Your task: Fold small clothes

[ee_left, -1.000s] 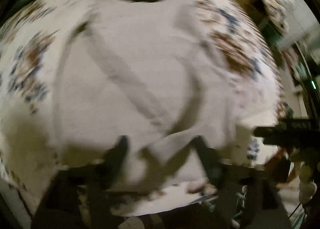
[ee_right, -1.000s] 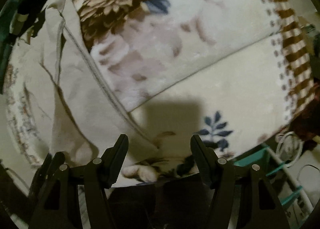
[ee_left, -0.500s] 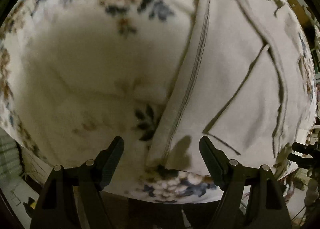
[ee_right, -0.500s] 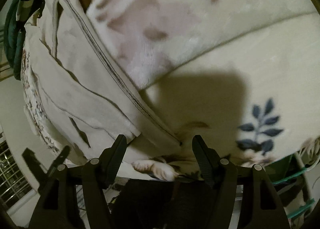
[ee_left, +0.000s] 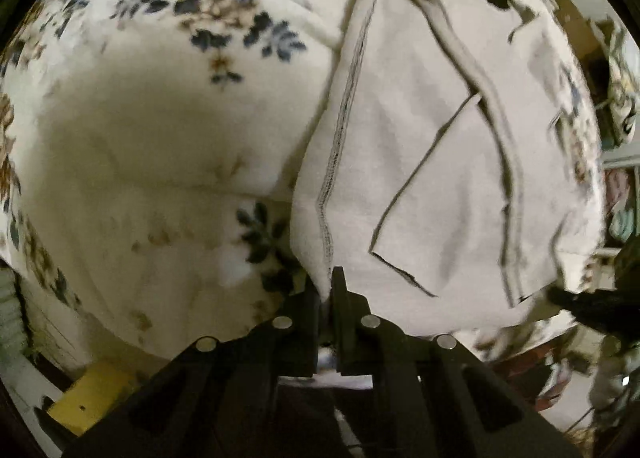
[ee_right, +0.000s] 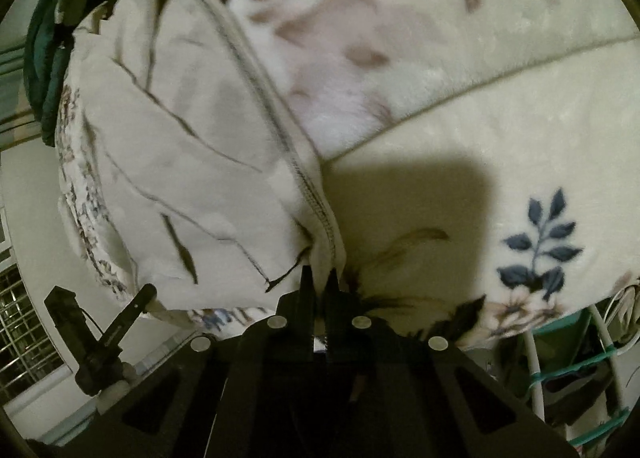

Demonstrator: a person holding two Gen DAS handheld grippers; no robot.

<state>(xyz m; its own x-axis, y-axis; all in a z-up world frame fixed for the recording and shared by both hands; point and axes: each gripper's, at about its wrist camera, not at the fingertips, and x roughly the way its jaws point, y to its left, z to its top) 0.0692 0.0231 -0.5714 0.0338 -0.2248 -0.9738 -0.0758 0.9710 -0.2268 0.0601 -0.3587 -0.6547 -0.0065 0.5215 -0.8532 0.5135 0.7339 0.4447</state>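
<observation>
Left wrist view shows a cream plush blanket with blue and brown flowers (ee_left: 160,130) spread wide, and on it the pale beige stitched-hem cloth garment (ee_left: 440,162) lies. Left gripper (ee_left: 326,290) is clamped on one hem corner. Right gripper (ee_right: 320,278) pinches another hem corner of the garment (ee_right: 180,178), fingers together.

Dim, soft-focus fisheye views; hard shadows fall on the blanket (ee_right: 520,130).

left gripper (ee_left: 326,290): jaws closed, pinching cloth | right gripper (ee_right: 320,286): jaws closed, pinching cloth
</observation>
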